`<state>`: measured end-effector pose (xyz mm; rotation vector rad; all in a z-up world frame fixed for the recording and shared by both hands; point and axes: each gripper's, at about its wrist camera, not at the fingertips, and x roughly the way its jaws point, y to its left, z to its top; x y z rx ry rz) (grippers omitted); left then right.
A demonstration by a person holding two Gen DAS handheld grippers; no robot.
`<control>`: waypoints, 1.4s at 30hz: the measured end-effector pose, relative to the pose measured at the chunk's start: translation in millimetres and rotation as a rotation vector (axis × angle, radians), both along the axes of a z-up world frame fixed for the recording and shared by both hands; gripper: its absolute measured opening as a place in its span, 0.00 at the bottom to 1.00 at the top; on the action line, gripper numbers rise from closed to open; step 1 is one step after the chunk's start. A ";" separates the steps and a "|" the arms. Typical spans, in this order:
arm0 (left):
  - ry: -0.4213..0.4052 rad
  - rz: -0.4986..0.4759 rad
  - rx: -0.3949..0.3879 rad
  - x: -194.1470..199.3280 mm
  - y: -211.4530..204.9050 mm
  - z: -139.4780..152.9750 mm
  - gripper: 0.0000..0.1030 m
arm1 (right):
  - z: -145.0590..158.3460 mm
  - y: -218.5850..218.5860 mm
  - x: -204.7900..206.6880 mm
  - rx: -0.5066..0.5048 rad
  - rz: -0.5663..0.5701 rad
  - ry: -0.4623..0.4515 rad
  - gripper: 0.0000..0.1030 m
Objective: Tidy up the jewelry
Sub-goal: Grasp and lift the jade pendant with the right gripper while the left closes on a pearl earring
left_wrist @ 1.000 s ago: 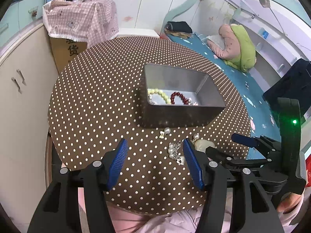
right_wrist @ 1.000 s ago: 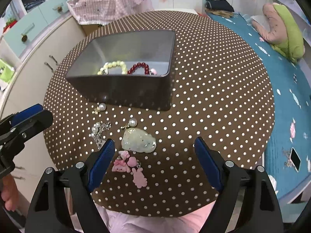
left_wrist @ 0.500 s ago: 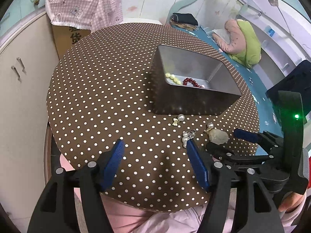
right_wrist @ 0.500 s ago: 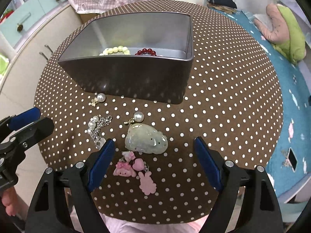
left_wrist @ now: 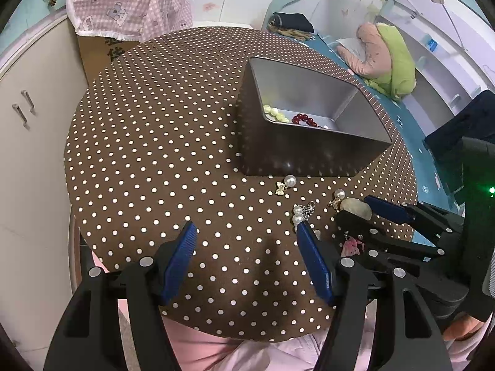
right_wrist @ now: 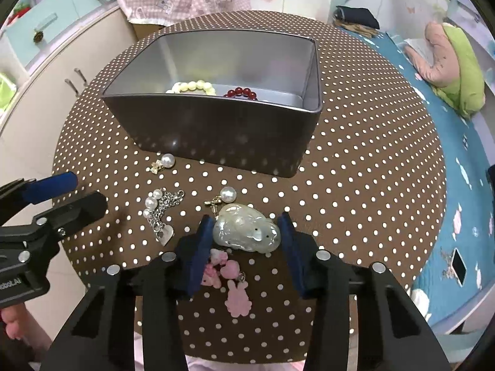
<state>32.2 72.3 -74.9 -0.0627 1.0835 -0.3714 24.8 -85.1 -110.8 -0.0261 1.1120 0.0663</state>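
Left gripper [left_wrist: 244,232]: jaws apart over bare dotted tablecloth [left_wrist: 154,154], nothing between them. Beside it lie a pearl chain [right_wrist: 159,208] with a silver heart tag, and a pearl earring [right_wrist: 164,162] with a gold bow near the tin. Metal tin [right_wrist: 216,133]: grey, open-topped, holding a cream bead bracelet [right_wrist: 191,86] and a red bead bracelet [right_wrist: 243,92]. Right gripper [right_wrist: 247,232]: jaws closing on a pale green jade pendant [right_wrist: 247,230], glossy and carved, resting on the cloth; both pads look to touch its sides. Pink charms [right_wrist: 227,278] lie just below it. Cardboard box [left_wrist: 102,52], far left: Chinese characters, only partly visible.
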 end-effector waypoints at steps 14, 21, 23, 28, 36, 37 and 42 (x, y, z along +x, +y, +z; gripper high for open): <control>0.009 -0.047 0.023 -1.7 -31.8 -2.5 0.63 | -0.2 -37.5 -6.7 0.040 -0.069 -0.006 0.42; 0.016 -0.073 0.039 -0.9 -46.0 -2.8 0.63 | 5.0 -64.7 -8.4 0.067 -0.119 -0.025 0.42; 0.024 -0.074 0.054 1.3 -50.0 -4.9 0.63 | 5.6 -71.1 -8.2 0.071 -0.131 -0.029 0.42; 0.023 -0.086 0.083 6.9 -57.9 -7.3 0.62 | 5.8 -87.4 -6.9 0.079 -0.154 -0.034 0.42; 0.024 -0.105 0.151 5.5 -72.5 -14.6 0.46 | 5.0 -102.5 0.2 0.094 -0.164 -0.038 0.42; 0.020 -0.107 0.165 4.8 -73.6 -14.8 0.44 | 4.6 -101.0 0.7 0.094 -0.163 -0.038 0.42; 0.013 -0.129 0.188 1.9 -76.5 -14.8 0.28 | 2.3 -106.2 6.2 0.109 -0.159 -0.034 0.42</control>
